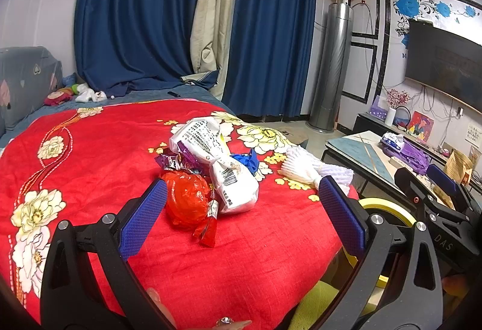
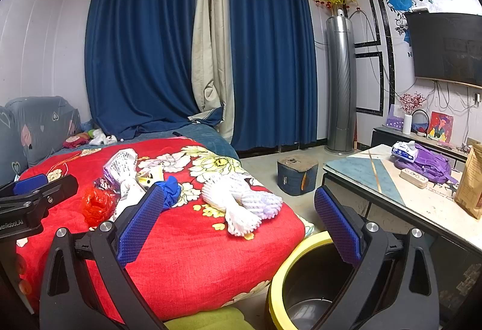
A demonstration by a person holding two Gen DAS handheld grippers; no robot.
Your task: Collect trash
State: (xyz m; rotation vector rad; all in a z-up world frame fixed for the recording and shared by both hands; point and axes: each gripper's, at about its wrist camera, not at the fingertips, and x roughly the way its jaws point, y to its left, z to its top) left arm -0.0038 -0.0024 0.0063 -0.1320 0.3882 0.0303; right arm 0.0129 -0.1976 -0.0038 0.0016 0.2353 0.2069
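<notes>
On the red flowered bedspread (image 1: 90, 167) ahead of me sits the whole pile of trash, and as far as I can judge none of it has been collected yet. Nearest my left gripper (image 1: 241, 209) is a crumpled red wrapper (image 1: 188, 200), touching a white printed bag (image 1: 229, 176) just to its right; purple wrappers (image 1: 177, 159) and a blue scrap (image 1: 248, 161) lie behind and beside these. Farther right, near the bed's edge, rest the white foam nets (image 2: 241, 203), well apart from the red wrapper.

My left fingers (image 1: 144, 218) are spread wide with nothing between them, the red wrapper just beyond their tips. My right gripper (image 2: 238, 221) is likewise spread wide and empty, hovering over the bed's near right corner with the foam nets beyond it.

Below that corner stands the yellow-rimmed bin (image 2: 289, 251) on the floor. What I see of its dark inside looks bare, though part is hidden behind my right fingers (image 2: 337, 224).

So I judge the task at its very start: every piece is left to pick up and drop in the bin, the red wrapper being the handiest first grab.
</notes>
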